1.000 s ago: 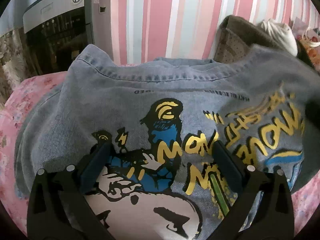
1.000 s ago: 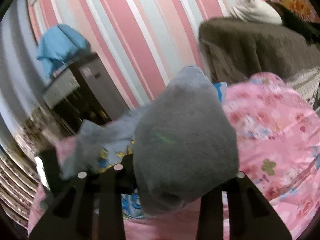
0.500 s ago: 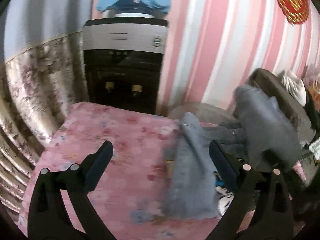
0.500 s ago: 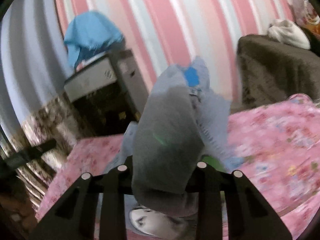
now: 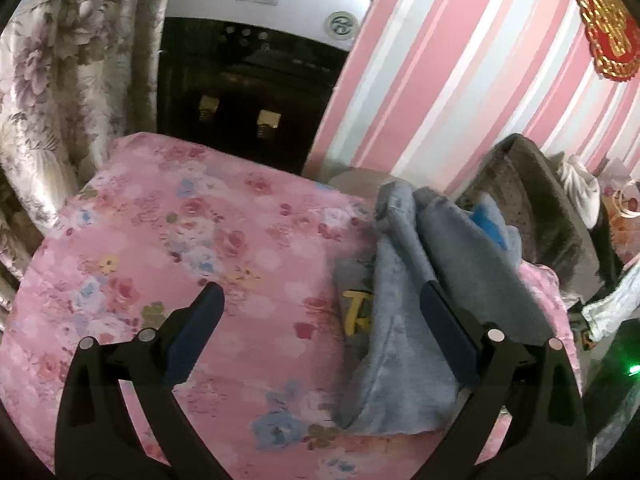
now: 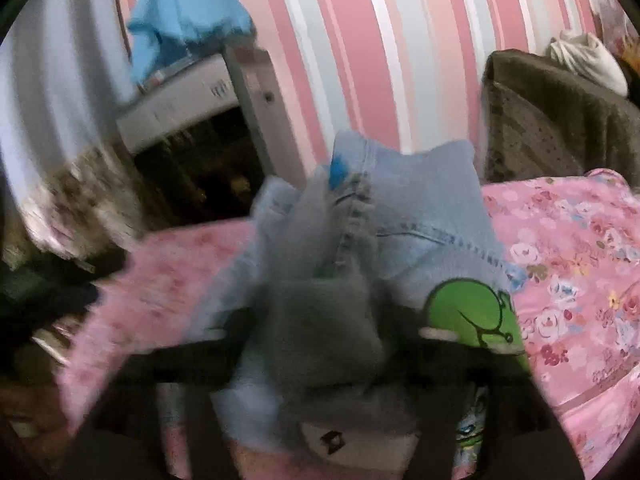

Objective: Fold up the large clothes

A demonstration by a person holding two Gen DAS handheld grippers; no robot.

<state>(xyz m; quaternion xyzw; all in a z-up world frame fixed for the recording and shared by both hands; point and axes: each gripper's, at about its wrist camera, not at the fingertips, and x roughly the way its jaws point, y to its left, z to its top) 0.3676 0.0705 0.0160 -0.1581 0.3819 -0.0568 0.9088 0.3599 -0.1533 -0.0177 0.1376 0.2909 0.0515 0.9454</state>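
A grey-blue denim jacket with yellow printed lettering lies bunched in a long fold on the pink floral bedcover, to the right. My left gripper is open and empty above the bedcover; its right finger is beside the jacket fold. In the right wrist view the jacket is draped over my right gripper, which looks shut on a bunch of the denim. Its fingers are hidden under cloth. A green print shows on the jacket.
A black and silver water dispenser stands against the pink striped wall beyond the bed, with a blue cloth on top. A floral curtain hangs at left. A brown chair with white cloth stands at right.
The left gripper has pulled back off the spread jacket and turned left over bare bedcover. The right gripper has carried the jacket over into a bunched fold.
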